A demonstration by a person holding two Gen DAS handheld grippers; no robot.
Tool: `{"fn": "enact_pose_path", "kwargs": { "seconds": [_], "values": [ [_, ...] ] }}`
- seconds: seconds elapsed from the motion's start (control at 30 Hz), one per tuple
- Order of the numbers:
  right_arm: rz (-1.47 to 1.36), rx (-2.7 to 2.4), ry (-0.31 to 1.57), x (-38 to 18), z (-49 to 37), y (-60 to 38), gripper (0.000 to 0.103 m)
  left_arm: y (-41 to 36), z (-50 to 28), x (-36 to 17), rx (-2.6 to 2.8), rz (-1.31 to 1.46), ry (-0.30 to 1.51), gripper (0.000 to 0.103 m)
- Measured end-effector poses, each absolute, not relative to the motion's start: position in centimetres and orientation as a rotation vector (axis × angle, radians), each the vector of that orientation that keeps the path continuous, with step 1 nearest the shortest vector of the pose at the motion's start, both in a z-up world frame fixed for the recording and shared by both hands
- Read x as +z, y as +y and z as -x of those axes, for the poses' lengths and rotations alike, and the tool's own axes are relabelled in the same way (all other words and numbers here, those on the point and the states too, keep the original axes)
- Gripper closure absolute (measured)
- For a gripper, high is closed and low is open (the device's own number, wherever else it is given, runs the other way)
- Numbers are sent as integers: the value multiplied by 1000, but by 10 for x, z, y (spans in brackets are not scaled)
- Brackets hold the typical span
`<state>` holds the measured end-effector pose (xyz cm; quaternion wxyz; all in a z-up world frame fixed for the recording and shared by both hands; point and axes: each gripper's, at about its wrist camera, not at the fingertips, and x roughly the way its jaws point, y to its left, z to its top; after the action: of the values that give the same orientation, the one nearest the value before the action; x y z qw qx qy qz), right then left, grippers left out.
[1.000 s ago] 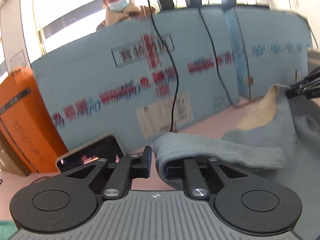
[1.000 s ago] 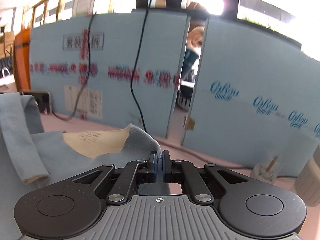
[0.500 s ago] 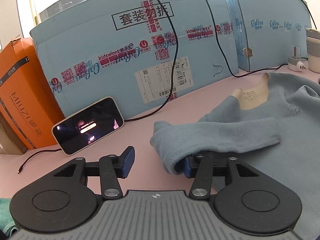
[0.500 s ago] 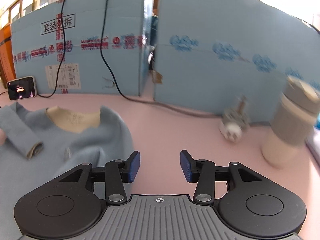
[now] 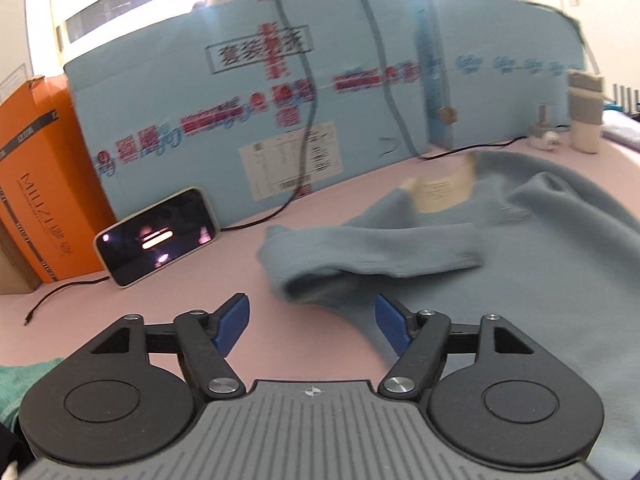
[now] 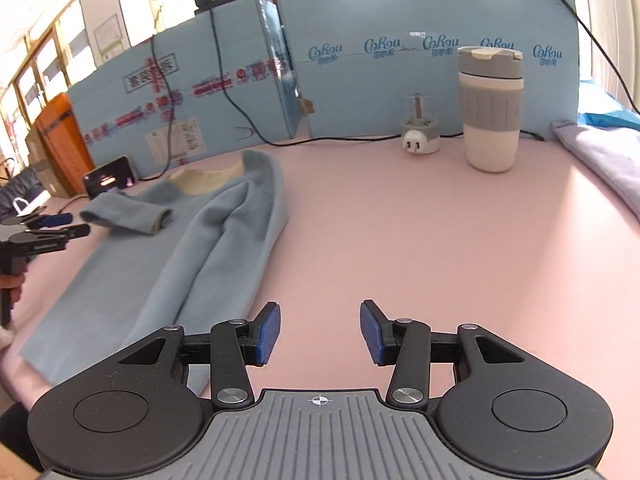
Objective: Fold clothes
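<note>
Sweater (image 6: 188, 248) flat on pink surface (image 6: 400, 220), long axis near-to-far, far-left of right gripper (image 6: 320, 330) — jaws spread, empty. Left gripper (image 5: 312, 320) nearer folded sleeve (image 5: 360, 256), jaws opening — probably clear.

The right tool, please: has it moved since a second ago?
Yes. The right tool has left the blue sweater's collar and swung right toward the cup, now open over bare table.

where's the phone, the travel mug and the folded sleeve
phone (image 5: 157, 237), left wrist view, middle of its screen
travel mug (image 6: 491, 108), right wrist view, grey grip band
folded sleeve (image 5: 372, 251), left wrist view, mid-length of sleeve
</note>
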<state>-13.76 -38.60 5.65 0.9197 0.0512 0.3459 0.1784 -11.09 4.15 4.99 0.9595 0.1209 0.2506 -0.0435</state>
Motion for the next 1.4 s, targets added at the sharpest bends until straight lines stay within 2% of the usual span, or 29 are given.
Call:
{"fn": "enact_pose_path", "kwargs": {
  "seconds": [0.1, 0.47, 0.53, 0.6, 0.7, 0.73, 1.13, 1.4],
  "values": [
    [-132, 412, 727, 52, 150, -381, 59, 28, 126, 52, -132, -260, 503, 28],
    [-142, 558, 768, 33, 156, -343, 61, 12, 166, 46, -217, -225, 521, 22],
    [-125, 552, 759, 32, 155, -338, 71, 12, 167, 44, -234, -200, 532, 22],
    [-103, 564, 758, 32, 155, -333, 87, 10, 168, 41, -241, -196, 542, 22],
    [-15, 563, 744, 33, 158, -327, 101, 8, 169, 37, -247, -202, 555, 22],
    [0, 554, 741, 34, 158, -327, 102, 8, 169, 36, -250, -201, 557, 22],
    [102, 111, 543, 76, 126, -398, 102, 1, 171, 36, -288, -200, 560, 22],
    [102, -42, 520, 72, 85, -426, 101, 5, 172, 33, -270, -207, 581, 22]
  ]
}}
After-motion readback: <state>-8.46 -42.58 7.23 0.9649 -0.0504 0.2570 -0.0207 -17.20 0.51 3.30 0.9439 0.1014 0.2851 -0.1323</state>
